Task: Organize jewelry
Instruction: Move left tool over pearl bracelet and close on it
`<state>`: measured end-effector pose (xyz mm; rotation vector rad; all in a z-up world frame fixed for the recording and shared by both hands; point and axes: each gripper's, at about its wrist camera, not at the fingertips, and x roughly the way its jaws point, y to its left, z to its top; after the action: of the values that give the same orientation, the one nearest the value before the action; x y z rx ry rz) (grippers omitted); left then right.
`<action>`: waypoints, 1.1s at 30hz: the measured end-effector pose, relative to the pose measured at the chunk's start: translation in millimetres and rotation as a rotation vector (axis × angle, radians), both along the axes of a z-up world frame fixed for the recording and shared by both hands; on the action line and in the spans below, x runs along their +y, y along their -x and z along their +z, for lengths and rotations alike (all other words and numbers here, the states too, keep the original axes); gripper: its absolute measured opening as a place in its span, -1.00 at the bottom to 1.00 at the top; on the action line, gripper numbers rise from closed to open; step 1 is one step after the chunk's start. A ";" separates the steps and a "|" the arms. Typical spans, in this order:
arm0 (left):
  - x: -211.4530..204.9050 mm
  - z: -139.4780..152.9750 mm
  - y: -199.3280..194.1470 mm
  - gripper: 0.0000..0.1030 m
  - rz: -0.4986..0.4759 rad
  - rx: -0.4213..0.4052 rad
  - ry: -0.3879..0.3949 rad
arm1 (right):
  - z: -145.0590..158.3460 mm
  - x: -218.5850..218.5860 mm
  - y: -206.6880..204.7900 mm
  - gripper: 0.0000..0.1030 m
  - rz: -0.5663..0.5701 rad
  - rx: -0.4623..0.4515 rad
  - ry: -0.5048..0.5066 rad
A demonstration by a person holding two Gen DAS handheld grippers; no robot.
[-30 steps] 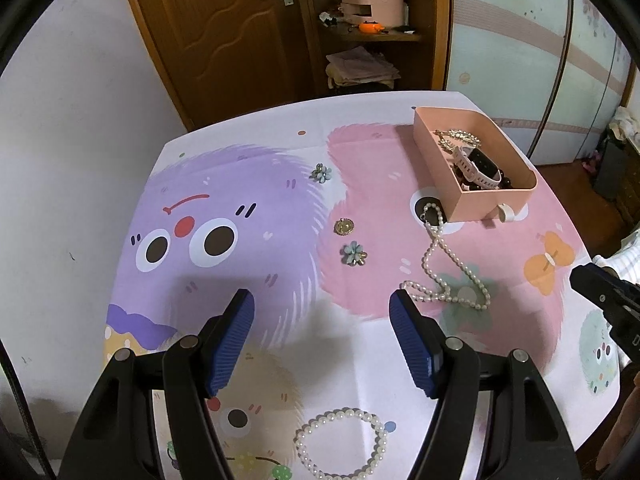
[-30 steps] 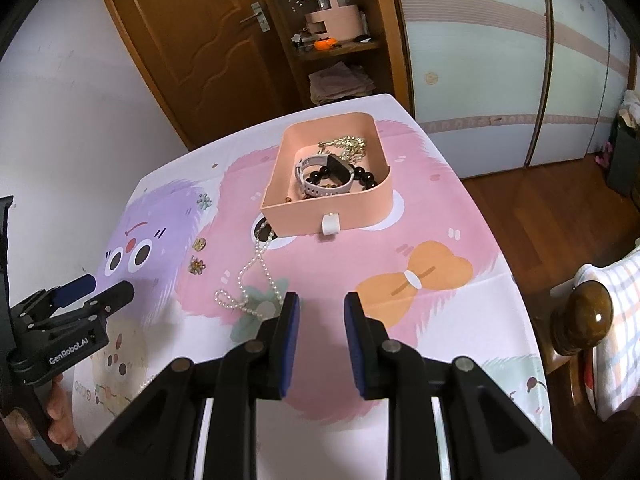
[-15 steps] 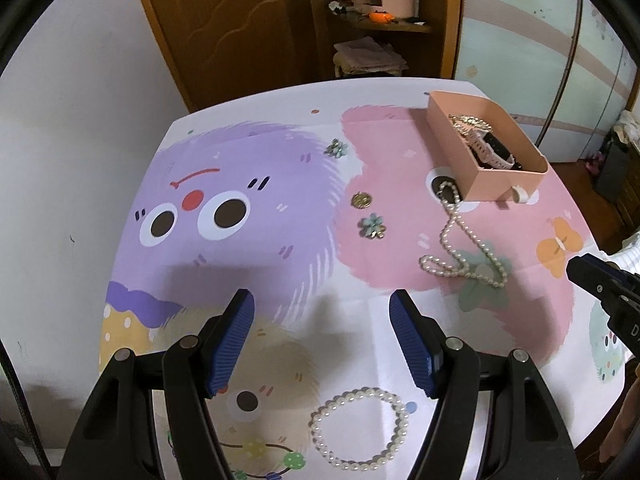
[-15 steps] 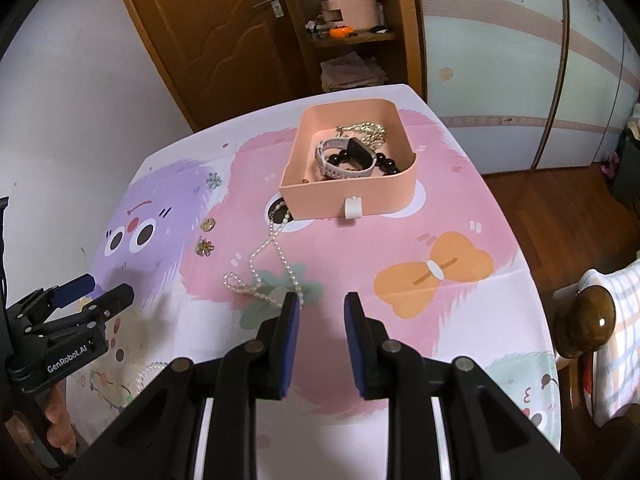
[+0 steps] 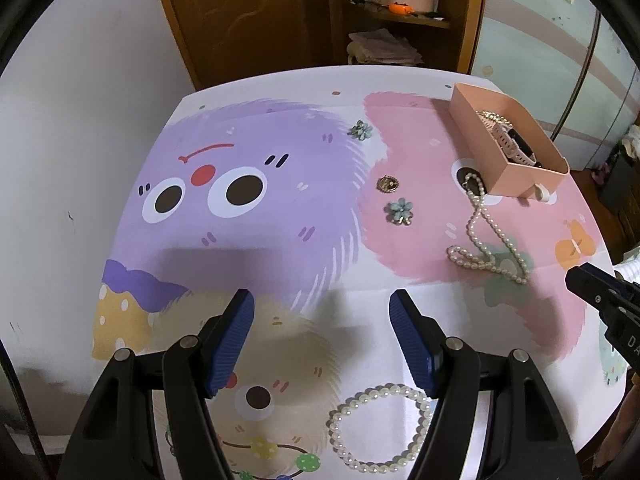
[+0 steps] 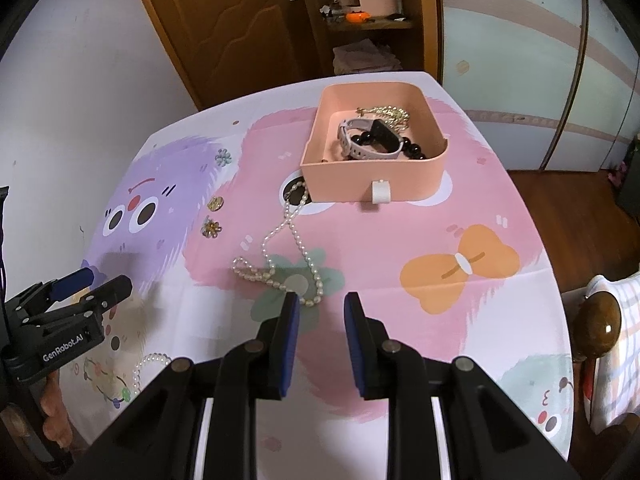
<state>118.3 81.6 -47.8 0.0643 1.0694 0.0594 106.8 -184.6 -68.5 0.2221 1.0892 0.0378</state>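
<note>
Pearl necklace (image 6: 280, 256) is the nearest loose piece: it lies in a loose loop mid-frame in the right wrist view, its near end just past the right tool (image 6: 322, 312), far end touching the pink box (image 6: 372, 184). Right tool's jaws are narrowly parted, empty, likely pre-set for the thin strand. Left tool (image 5: 322, 316) gapes wide, also empty, above the worktop (image 5: 280, 280). Pearl bracelet (image 5: 380, 428) sits low in that frame, beside the right finger. Necklace: small off-white beads, limp, will likely drape when lifted. Box already holds a watch (image 6: 368, 144) and dark beads.
</note>
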 end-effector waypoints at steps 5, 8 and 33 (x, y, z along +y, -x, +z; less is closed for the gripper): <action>7.4 -3.0 0.3 0.33 0.021 0.013 0.016 | -4.2 3.4 -1.4 -0.55 0.018 0.006 -0.013; 13.3 -4.5 2.1 0.33 0.032 0.015 0.020 | -6.7 5.2 -1.8 -0.55 0.033 0.007 -0.025; 11.6 -52.2 40.1 0.33 -0.137 0.297 0.095 | -26.0 13.8 -3.7 -0.55 0.095 0.066 -0.074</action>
<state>78.3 93.3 -99.9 0.0616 1.3605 -0.1287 110.5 -170.8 -94.4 0.2398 1.1647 0.1570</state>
